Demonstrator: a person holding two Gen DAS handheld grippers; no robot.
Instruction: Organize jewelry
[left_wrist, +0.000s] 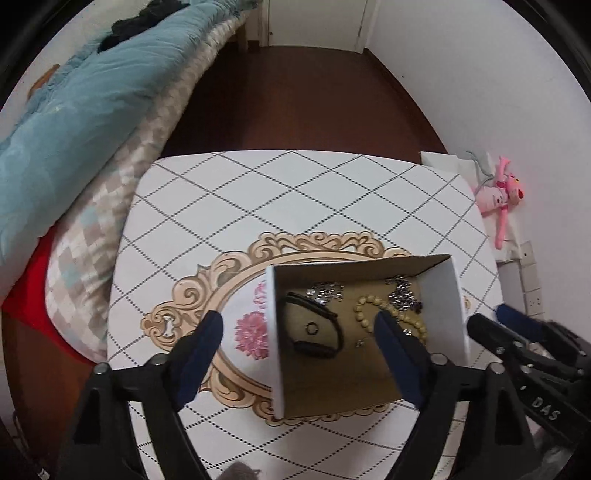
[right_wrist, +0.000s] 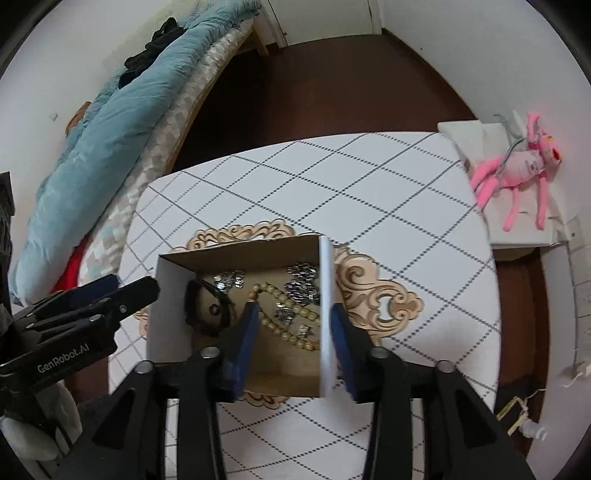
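box (right_wrist: 258, 354) on worktop (right_wrist: 332, 192) | my right tongs (right_wrist: 293, 347) straddle its right wall, seemingly pinching | left tongs (left_wrist: 299, 354) spread loose over left wall | beads (left_wrist: 373, 306) lie inside, nearer right

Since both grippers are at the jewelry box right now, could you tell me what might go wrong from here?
1. The right gripper straddles the box's right wall with its jaws not visibly closed; lifting now could let the box slip or tip.
2. The beaded bracelet, silver chains and black band lie loose inside and could slide or tangle if it tilts.
3. The left gripper is open over the left wall and could nudge it.
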